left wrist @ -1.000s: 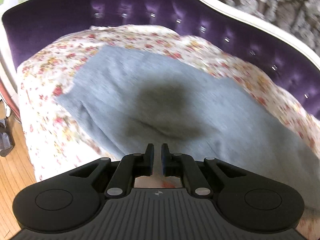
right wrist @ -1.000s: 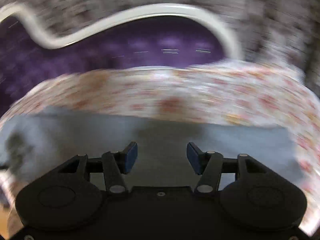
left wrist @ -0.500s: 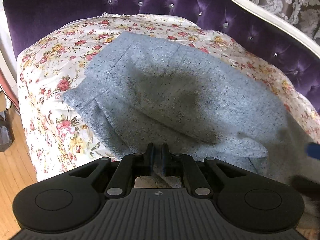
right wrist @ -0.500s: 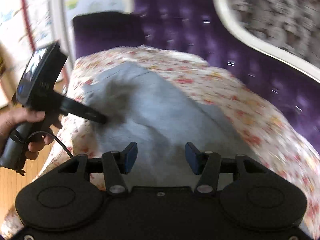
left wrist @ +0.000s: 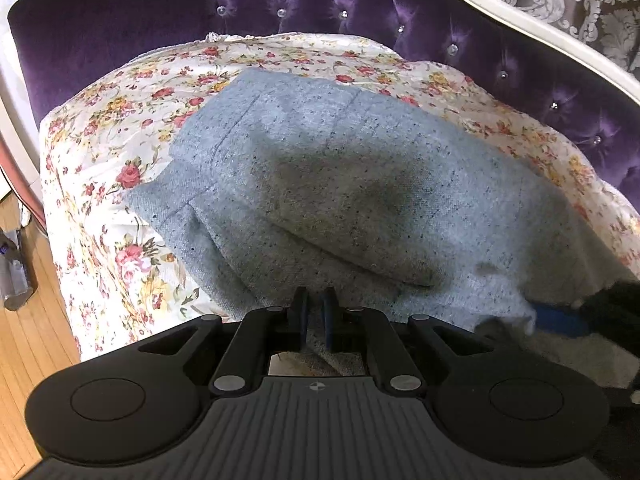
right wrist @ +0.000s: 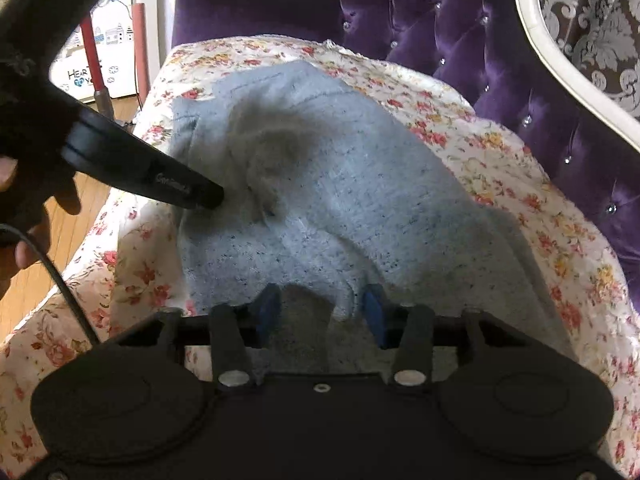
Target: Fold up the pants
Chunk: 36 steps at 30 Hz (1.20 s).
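The grey speckled pants (left wrist: 360,184) lie folded over on a floral sheet (left wrist: 120,128) on a purple sofa. My left gripper (left wrist: 315,312) is shut on the near edge of the pants and holds it a little raised. My right gripper (right wrist: 320,308) is open, with a fold of the pants (right wrist: 340,216) lying between its blue pads (right wrist: 267,308). The right gripper's blue pad also shows at the right edge of the left wrist view (left wrist: 560,320). The left gripper shows in the right wrist view (right wrist: 188,192) with its tips in the cloth.
The tufted purple sofa back (left wrist: 440,20) with a white frame (left wrist: 520,20) curves behind the sheet. Wooden floor (left wrist: 24,320) lies to the left. The person's hand (right wrist: 24,216) and a cable (right wrist: 64,292) are at the left. A white box (right wrist: 108,52) stands beyond.
My right gripper has swung left and come down to the near edge of the pants beside the left one. The left gripper has stayed shut on the cloth and moved slightly closer.
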Each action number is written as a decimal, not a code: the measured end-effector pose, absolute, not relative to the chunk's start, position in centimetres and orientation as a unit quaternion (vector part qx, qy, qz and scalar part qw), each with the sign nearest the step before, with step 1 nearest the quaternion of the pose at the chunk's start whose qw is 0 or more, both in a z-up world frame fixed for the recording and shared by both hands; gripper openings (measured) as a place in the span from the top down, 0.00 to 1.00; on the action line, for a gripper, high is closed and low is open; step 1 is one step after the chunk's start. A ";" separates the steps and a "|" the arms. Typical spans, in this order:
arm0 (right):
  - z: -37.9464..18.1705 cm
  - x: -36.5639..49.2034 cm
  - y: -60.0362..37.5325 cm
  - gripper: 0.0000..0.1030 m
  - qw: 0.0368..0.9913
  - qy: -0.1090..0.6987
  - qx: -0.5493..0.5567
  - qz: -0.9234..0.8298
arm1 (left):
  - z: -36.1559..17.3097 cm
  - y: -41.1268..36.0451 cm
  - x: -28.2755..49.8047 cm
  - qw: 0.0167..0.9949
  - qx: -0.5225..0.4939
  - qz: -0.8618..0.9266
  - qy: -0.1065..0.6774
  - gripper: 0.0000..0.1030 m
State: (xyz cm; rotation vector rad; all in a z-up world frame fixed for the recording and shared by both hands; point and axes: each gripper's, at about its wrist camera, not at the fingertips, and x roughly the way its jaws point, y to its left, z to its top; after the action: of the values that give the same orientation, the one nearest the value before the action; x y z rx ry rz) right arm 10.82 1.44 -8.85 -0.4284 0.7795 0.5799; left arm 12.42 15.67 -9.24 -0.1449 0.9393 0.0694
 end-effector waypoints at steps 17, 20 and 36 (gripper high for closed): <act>-6.6 9.5 1.6 0.92 0.833 0.419 -0.136 0.335 | -6.9 21.3 9.4 0.896 -0.144 0.098 0.408 0.93; -7.8 8.2 3.1 0.91 0.828 0.409 -0.185 0.338 | -6.4 20.9 9.0 0.899 -0.133 0.098 0.405 0.93; -8.8 6.4 3.5 0.89 0.828 0.391 -0.206 0.346 | -7.3 14.7 15.0 0.904 -0.024 0.010 0.427 0.88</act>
State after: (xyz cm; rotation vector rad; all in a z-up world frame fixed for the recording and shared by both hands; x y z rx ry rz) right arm 6.39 3.51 -8.78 -0.4377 0.8306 0.7348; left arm 15.04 14.67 -7.29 -0.0504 0.8823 0.0197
